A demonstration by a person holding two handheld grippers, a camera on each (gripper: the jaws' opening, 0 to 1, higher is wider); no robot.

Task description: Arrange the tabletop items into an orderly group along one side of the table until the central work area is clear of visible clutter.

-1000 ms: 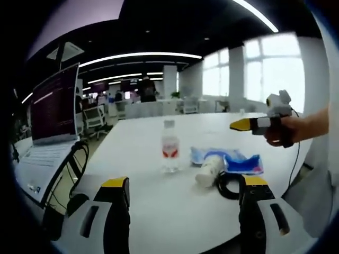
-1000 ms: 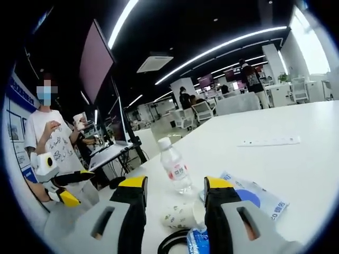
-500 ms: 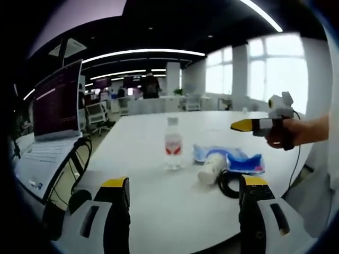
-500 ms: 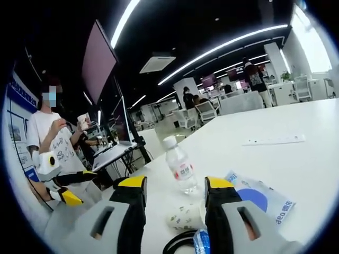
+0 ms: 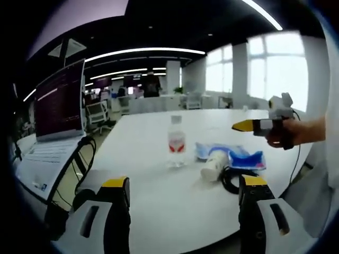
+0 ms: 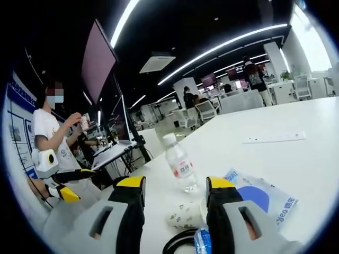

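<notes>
On the white table [image 5: 159,201] a clear water bottle [image 5: 176,149] with a red label stands upright. To its right a paper cup [image 5: 214,168] lies on its side against a blue packet [image 5: 235,157], with a black cable coil [image 5: 232,181] in front. My left gripper [image 5: 184,182] is open, short of the table's near edge, holding nothing. My right gripper [image 6: 176,183] is open too, hovering above the cup [image 6: 186,216] and cable coil [image 6: 177,244], with the bottle [image 6: 179,168] just beyond and the packet [image 6: 260,198] to its right.
An open laptop [image 5: 55,114] stands on a stand left of the table. A white power strip [image 6: 275,138] lies farther out on the table. A person in a white shirt [image 6: 50,132] stands beyond the left gripper [image 6: 68,184]. A hand holds the right gripper [image 5: 259,125].
Both views have drifted slightly with the hands. The bottle, cup, packet and cable lie where they were. Both grippers remain open.
</notes>
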